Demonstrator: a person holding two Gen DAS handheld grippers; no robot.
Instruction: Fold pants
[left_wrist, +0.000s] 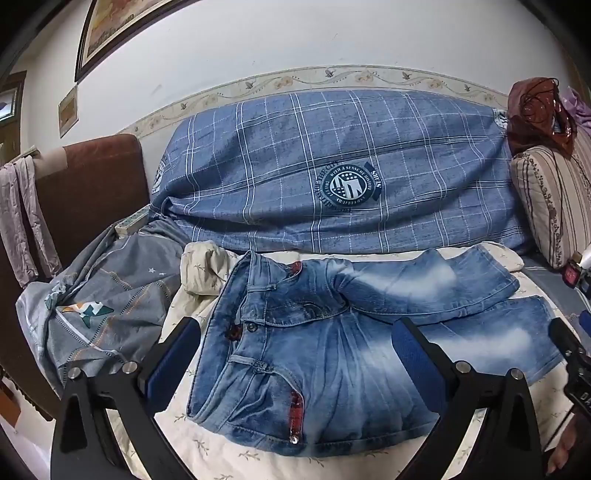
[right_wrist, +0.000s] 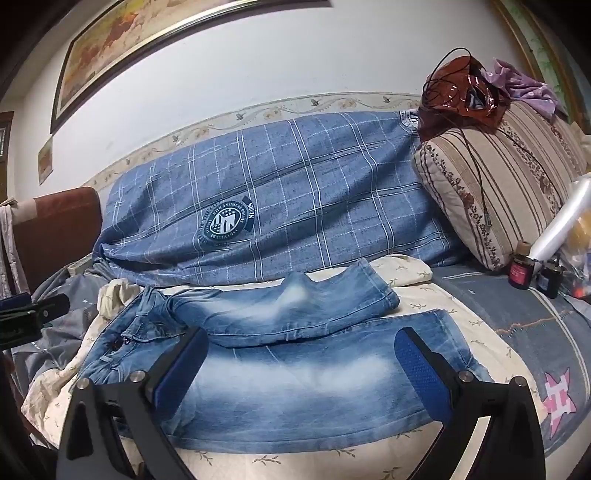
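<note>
A pair of faded blue jeans (left_wrist: 332, 350) lies spread on a cream leaf-print sheet (left_wrist: 229, 458), waistband to the left, legs running right. The far leg (left_wrist: 424, 284) lies apart from the near leg and angles away. My left gripper (left_wrist: 295, 332) is open and empty, hovering over the waist and hip area. My right gripper (right_wrist: 301, 345) is open and empty above the near leg (right_wrist: 314, 387). The jeans' waistband shows in the right wrist view (right_wrist: 122, 343). The left gripper's tip shows at the left edge of the right wrist view (right_wrist: 33, 310).
A blue plaid quilt (left_wrist: 332, 166) is bunched behind the jeans. A grey duvet (left_wrist: 103, 310) lies left. A striped cushion (right_wrist: 498, 192) with a brown bag (right_wrist: 461, 92) stands right, with small bottles (right_wrist: 521, 273) and a plastic roll (right_wrist: 561, 221) on the blue bedspread (right_wrist: 517, 332).
</note>
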